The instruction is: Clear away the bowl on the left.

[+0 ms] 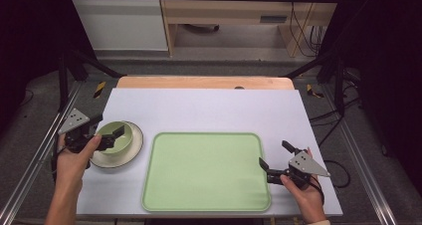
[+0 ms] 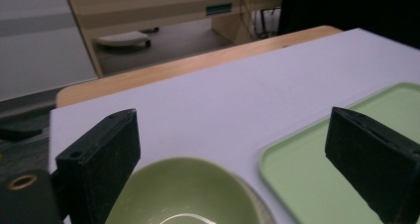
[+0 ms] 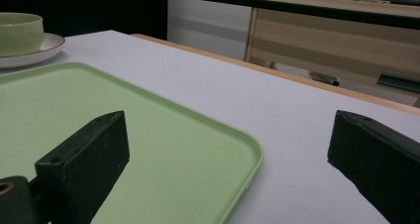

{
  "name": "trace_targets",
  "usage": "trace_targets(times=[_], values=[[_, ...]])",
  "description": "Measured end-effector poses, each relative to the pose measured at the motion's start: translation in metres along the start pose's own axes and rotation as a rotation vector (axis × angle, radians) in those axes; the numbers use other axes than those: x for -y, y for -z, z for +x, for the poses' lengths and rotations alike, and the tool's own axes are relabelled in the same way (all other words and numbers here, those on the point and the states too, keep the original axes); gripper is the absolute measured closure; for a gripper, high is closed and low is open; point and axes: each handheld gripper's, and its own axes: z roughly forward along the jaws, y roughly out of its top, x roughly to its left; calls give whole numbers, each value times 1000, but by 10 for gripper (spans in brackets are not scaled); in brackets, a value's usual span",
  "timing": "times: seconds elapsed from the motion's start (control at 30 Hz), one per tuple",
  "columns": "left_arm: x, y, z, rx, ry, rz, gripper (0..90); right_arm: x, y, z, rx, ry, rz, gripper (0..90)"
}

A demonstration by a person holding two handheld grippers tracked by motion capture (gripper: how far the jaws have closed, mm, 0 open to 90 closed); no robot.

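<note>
Starting at the left of the high view, we see the left tool (image 1: 110, 136) held in the person's left hand (image 1: 74, 158) at the left edge of the worktop (image 1: 209, 108). Its jaws stand wide apart, one on each side of the green bowl (image 1: 118, 137): one jaw is over the bowl's inside, the other outside its near-left wall. We cannot tell whether either jaw touches the bowl. In the left gripper view, the bowl's rim (image 2: 188, 189) lies low between the two black jaws, nearer the left one. The bowl sits upright on a pale plate (image 1: 130, 153), just left of the green tray (image 1: 206, 170), which lies flat at the middle of the worktop.

Moving right, we note that the tray's surface carries nothing. The right tool (image 1: 274, 154) is held in the person's right hand (image 1: 301, 192) just beside the tray's right edge. Its jaws are spread wide and grip nothing. In the right gripper view, the tray's rounded corner (image 3: 250, 159) lies between the jaws, with the bowl (image 3: 17, 30) and plate (image 3: 39, 50) well apart at the far left.
</note>
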Motion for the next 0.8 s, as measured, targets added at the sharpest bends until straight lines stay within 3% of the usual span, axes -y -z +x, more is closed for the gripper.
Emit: trace_targets(times=[0.1, 0.13, 0.33, 0.43, 0.47, 0.6, 0.8], values=[[4, 1, 6, -28, 16, 13, 71, 0, 0, 0, 1, -1, 1, 27], [9, 0, 11, -52, 28, 42, 76, 0, 0, 0, 1, -4, 4, 27], [21, -4, 23, -108, 48, 113, 79, 2, 0, 0, 9, -10, 7, 27], [25, -4, 26, -108, 70, 137, 85, 1, 0, 0, 12, -12, 6, 28], [29, -6, 29, -115, 88, 176, 88, 1, 0, 0, 14, -11, 7, 29], [35, -10, 29, -127, 84, 225, 109, 1, 0, 1, 14, -3, 13, 30], [37, -14, 29, -105, 94, 222, 115, 2, 0, 0, 20, -8, 14, 31]])
